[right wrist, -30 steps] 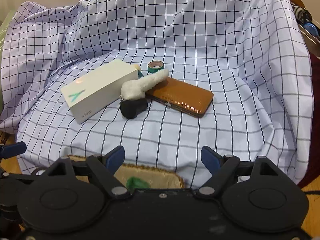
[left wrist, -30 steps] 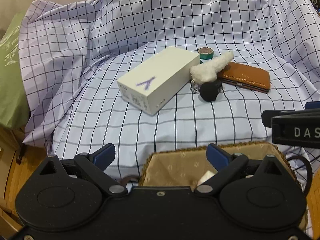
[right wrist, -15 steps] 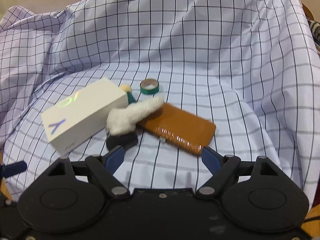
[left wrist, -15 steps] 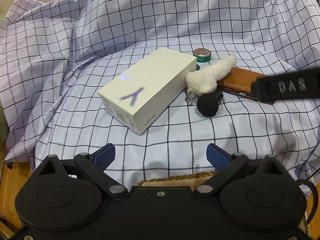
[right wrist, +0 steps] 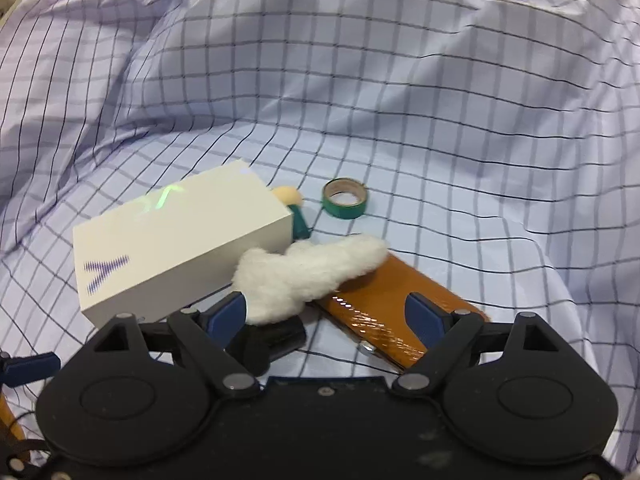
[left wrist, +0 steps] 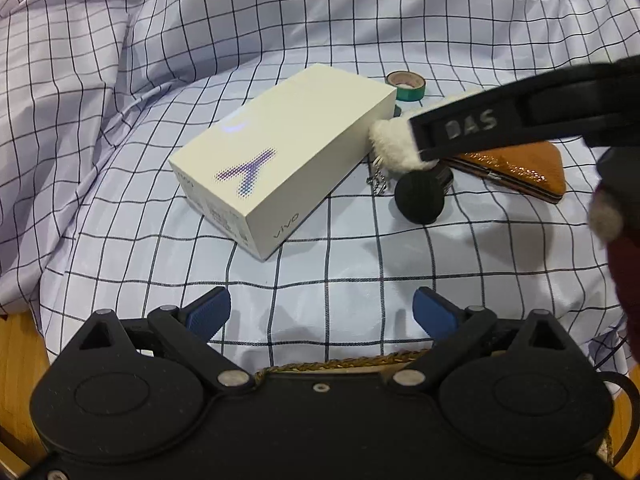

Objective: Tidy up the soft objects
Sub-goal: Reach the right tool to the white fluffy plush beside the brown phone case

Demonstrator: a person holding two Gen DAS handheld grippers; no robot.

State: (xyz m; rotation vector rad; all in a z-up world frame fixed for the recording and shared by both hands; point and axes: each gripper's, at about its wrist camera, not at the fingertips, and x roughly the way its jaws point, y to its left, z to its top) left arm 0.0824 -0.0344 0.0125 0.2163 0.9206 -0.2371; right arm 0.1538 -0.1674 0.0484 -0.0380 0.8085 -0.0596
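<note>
A fluffy white plush piece (right wrist: pixel 304 276) lies on the checked cloth, resting against a white box (right wrist: pixel 180 240) and over a brown leather case (right wrist: pixel 396 312). A black round object (left wrist: pixel 420 198) sits just in front of it. My right gripper (right wrist: pixel 326 314) is open, its fingers either side of the plush's near end, not touching. In the left wrist view the right gripper's finger (left wrist: pixel 500 120) crosses over the plush (left wrist: pixel 394 144). My left gripper (left wrist: pixel 322 314) is open and empty, low over the cloth in front of the box (left wrist: pixel 280 156).
A green tape roll (right wrist: pixel 346 198) lies behind the plush. A small doll with a tan head (right wrist: pixel 290 208) is tucked behind the box. A woven basket's rim (left wrist: pixel 340 362) shows just under my left gripper. The cloth (right wrist: pixel 360 80) rises in folds behind.
Both grippers have moved forward and lower toward the objects. The right gripper now has its open fingers around the plush's near end. The basket has dropped out of sight below.
</note>
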